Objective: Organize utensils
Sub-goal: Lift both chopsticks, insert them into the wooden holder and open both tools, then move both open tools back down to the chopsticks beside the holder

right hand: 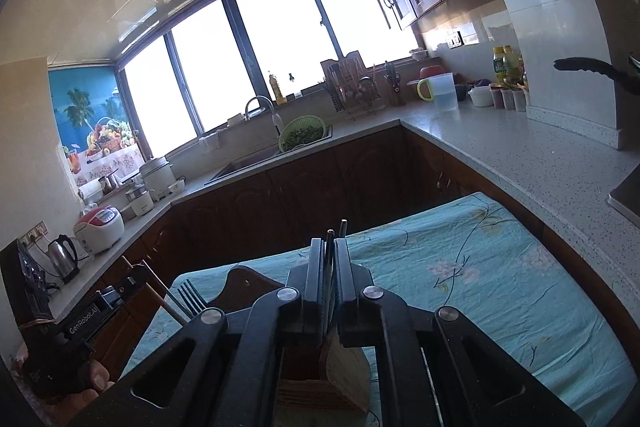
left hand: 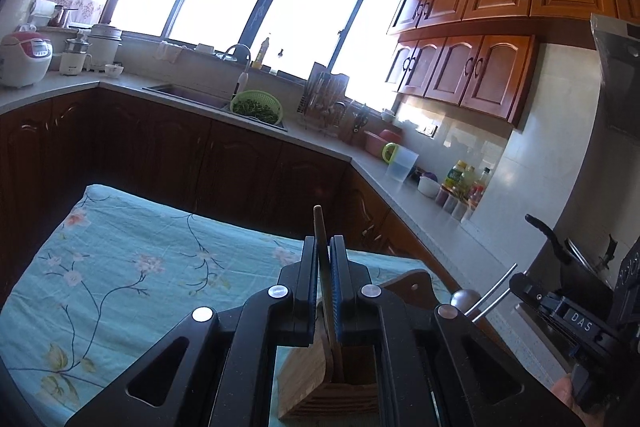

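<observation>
The left tongs (left hand: 325, 247) are clenching a slim wooden utensil (left hand: 319, 227), probably a chopstick, whose lower end is dipping into the wooden holder (left hand: 320, 379) directly below. The right tongs (right hand: 330, 247) are gripping thin dark-handled utensils (right hand: 329, 239) above that same holder (right hand: 340, 375), which is standing on the floral-clothed tabletop (right hand: 480, 287). A fork (right hand: 191, 297) is showing just left of the holder.

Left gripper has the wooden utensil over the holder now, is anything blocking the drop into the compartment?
Nothing visible does. The left gripper is shut on the wooden utensil, whose lower end points into the open compartment of the wooden holder right beneath it.
</observation>
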Available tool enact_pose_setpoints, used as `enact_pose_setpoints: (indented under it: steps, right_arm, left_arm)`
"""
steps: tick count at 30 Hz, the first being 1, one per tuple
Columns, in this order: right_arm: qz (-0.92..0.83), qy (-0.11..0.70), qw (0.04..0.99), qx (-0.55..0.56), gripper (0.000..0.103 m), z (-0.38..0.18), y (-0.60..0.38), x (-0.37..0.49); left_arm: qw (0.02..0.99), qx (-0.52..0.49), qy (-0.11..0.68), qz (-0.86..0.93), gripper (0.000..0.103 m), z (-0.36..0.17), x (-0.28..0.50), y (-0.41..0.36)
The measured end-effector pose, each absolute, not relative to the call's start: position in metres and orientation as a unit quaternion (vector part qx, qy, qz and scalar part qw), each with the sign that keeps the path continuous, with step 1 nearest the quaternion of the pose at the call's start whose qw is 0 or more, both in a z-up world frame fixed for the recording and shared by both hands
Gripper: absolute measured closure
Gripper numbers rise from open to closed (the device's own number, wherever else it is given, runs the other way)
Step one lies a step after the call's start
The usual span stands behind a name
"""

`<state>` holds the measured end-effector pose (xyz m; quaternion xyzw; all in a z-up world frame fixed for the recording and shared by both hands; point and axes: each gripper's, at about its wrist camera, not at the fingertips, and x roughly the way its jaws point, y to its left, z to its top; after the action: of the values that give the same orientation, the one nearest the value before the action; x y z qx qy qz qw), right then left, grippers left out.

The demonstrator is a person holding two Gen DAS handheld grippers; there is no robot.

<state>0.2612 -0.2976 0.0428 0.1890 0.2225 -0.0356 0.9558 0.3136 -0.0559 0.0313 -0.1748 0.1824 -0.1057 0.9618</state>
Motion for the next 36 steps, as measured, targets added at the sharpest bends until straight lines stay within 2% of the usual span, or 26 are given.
enact_pose_setpoints:
  steps: [11, 14, 15, 16, 17, 18, 19, 21, 23, 24, 36]
  right_arm:
    - [-0.034, 0.231, 0.953, 0.19, 0.097, 0.046, -0.3, 0.264]
    - [-0.031, 0.237, 0.95, 0.2, 0.091, 0.046, -0.303, 0.264]
    - [-0.031, 0.238, 0.949, 0.205, 0.088, 0.045, -0.305, 0.264]
    - [-0.028, 0.236, 0.948, 0.21, 0.072, 0.046, -0.307, 0.262]
    - [-0.025, 0.232, 0.948, 0.216, 0.047, 0.047, -0.31, 0.259]
    - [-0.021, 0.223, 0.949, 0.222, 0.035, 0.049, -0.311, 0.255]
    - [-0.02, 0.213, 0.95, 0.227, 0.022, 0.051, -0.313, 0.249]
    - [-0.023, 0.202, 0.952, 0.227, 0.018, 0.057, -0.314, 0.239]
    - [-0.026, 0.2, 0.953, 0.226, 0.005, 0.06, -0.315, 0.228]
    - [-0.026, 0.198, 0.953, 0.227, 0.003, 0.061, -0.316, 0.221]
    - [-0.042, 0.238, 0.944, 0.226, 0.003, 0.035, -0.312, 0.146]
  left_arm:
    - [0.962, -0.166, 0.189, -0.106, 0.098, 0.046, 0.313, -0.035]
    - [0.96, -0.166, 0.198, -0.106, 0.097, 0.047, 0.311, -0.036]
    - [0.96, -0.166, 0.201, -0.105, 0.091, 0.049, 0.311, -0.035]
    - [0.959, -0.168, 0.2, -0.106, 0.081, 0.051, 0.309, -0.033]
    - [0.96, -0.171, 0.197, -0.104, 0.077, 0.054, 0.305, -0.031]
    - [0.96, -0.173, 0.193, -0.101, 0.065, 0.056, 0.301, -0.029]
    - [0.961, -0.175, 0.191, -0.098, 0.049, 0.058, 0.297, -0.026]
    - [0.962, -0.178, 0.187, -0.087, 0.032, 0.06, 0.286, -0.02]
    - [0.963, -0.176, 0.186, -0.085, 0.028, 0.058, 0.273, -0.016]
    - [0.962, -0.174, 0.192, -0.081, 0.023, 0.057, 0.266, -0.015]
    - [0.947, -0.175, 0.261, -0.065, 0.023, 0.04, 0.191, 0.005]
